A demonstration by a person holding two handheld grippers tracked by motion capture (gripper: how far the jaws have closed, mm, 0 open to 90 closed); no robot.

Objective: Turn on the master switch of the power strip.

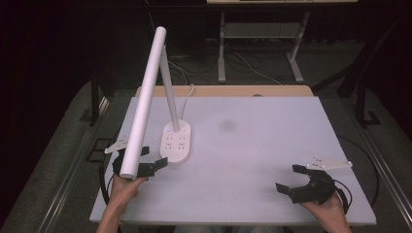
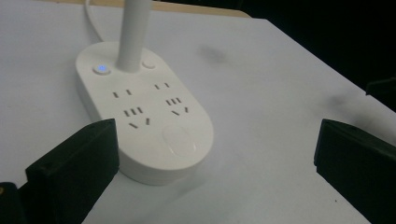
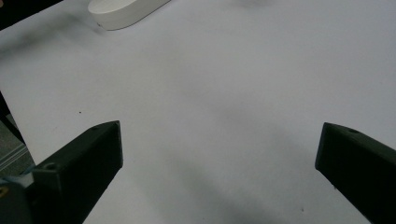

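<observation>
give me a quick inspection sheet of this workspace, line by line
surface: white table top, bare, with a faint dark smudge near the middle
job's things: white desk lamp on an oval socket base, blue light lit, long head tilted toward the person
clutter: nothing seen
grippers: left gripper open beside the lamp base; right gripper open over bare table, front right
cables: white lamp cord runs off the back edge; black gripper cable at right
surroundings: dark room, desk legs and floor wires behind

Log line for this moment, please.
left gripper: open, beside lamp base | right gripper: open, nothing held | lamp base button: lit blue
</observation>
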